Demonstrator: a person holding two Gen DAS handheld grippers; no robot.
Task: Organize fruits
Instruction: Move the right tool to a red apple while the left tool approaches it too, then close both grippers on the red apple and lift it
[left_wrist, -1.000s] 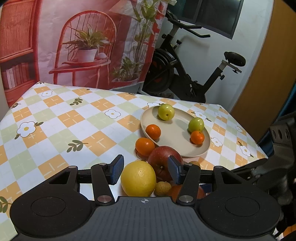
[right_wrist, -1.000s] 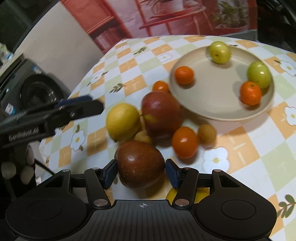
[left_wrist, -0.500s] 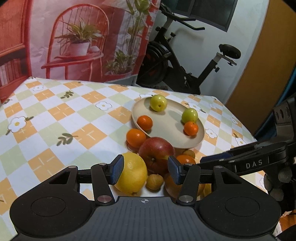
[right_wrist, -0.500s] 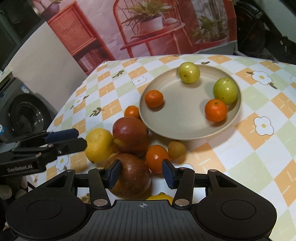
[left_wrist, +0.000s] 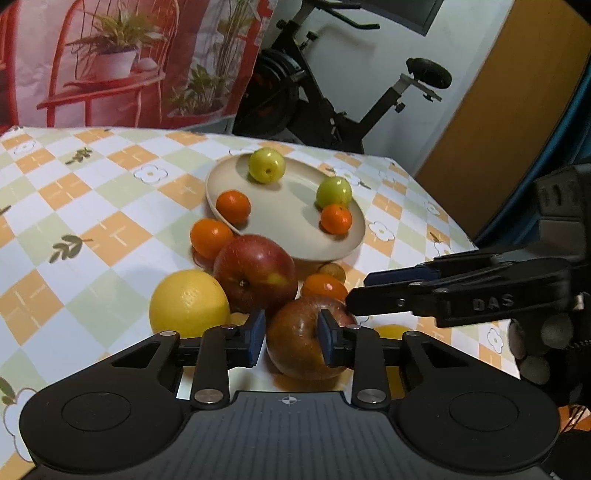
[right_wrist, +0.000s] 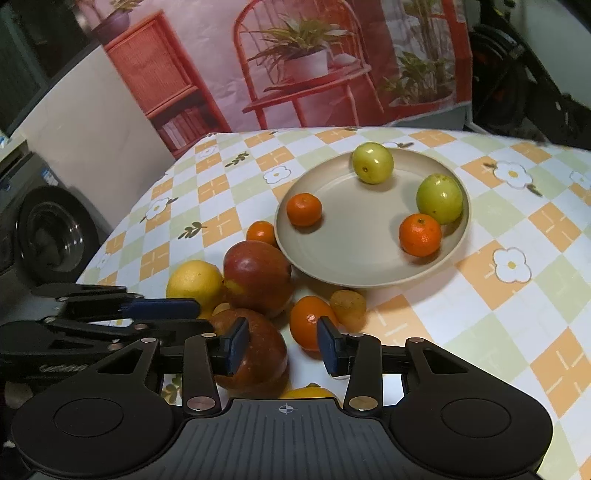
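A dark red apple lies nearest on the checked cloth, beside a second red apple, a yellow citrus and two tangerines. My left gripper is shut to a narrow gap just above the dark apple, with nothing pinched. My right gripper hovers over the same pile with its jaws closing. No fruit is between them; the dark apple sits behind its left finger and a tangerine lies beyond. A beige plate holds two green fruits and two tangerines.
A small brown fruit lies by the plate's near rim. Another yellow fruit peeks out under the right gripper. An exercise bike stands past the table's far edge and a washing machine to its left.
The left jaws narrowed sharply and that gripper shifted from the yellow citrus to over the dark apple. The right gripper drew back off the dark apple, its jaws narrower.
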